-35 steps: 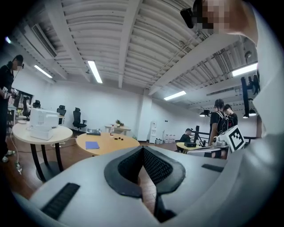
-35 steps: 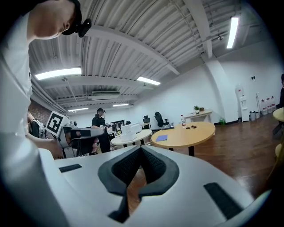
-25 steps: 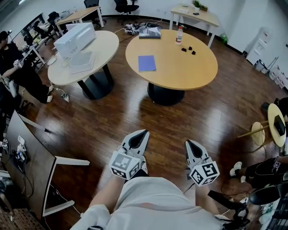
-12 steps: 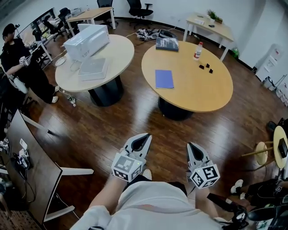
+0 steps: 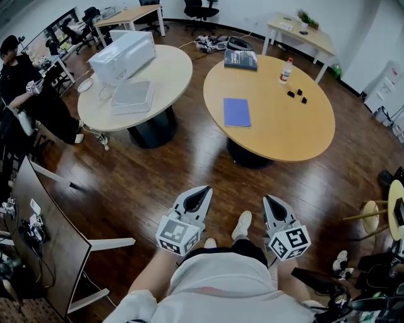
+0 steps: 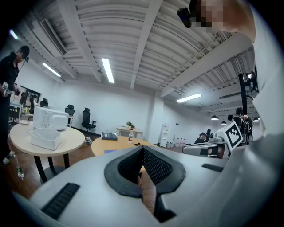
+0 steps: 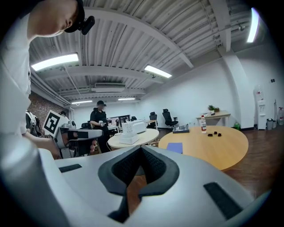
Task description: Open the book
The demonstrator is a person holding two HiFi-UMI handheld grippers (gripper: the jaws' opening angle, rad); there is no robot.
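Where the head view starts at its left edge, a person in dark clothes (image 5: pixel 22 82) stands by a row of desks and chairs.

Lower left: a dark desk (image 5: pixel 47 227) on white legs, with cables and small devices at its near end.

Next: a light round worktop (image 5: pixel 173 66) on a dark pedestal. It carries a large white box (image 5: pixel 123 53) and, just beside it on the near side, a flat white case (image 5: pixel 132 96).

Left hand-held gripper (image 5: pixel 204 189): low in the middle of the view, above the wooden floor (image 5: pixel 158 170), marker cube at its rear. Its jaws are fully together with nothing between the pads, and it points toward the worktops.

A pale shoe (image 5: pixel 241 224) shows on the floor between the two grippers.

Blue book (image 5: pixel 237 112): closed, lying flat on the second round worktop (image 5: pixel 297 135), near its left side and well apart from both grippers.

Same worktop, far edge: a dark book stack (image 5: pixel 240 59). To its right stands an upright bottle (image 5: pixel 286 70) with a red cap, and near that lie three small black objects (image 5: pixel 297 96).

Right hand-held gripper (image 5: pixel 267 199): level with the left one, jaws closed tip to tip, empty.

Back right: a rectangular worktop (image 5: pixel 303 28) near the wall, with a potted plant (image 5: pixel 305 17) on it.
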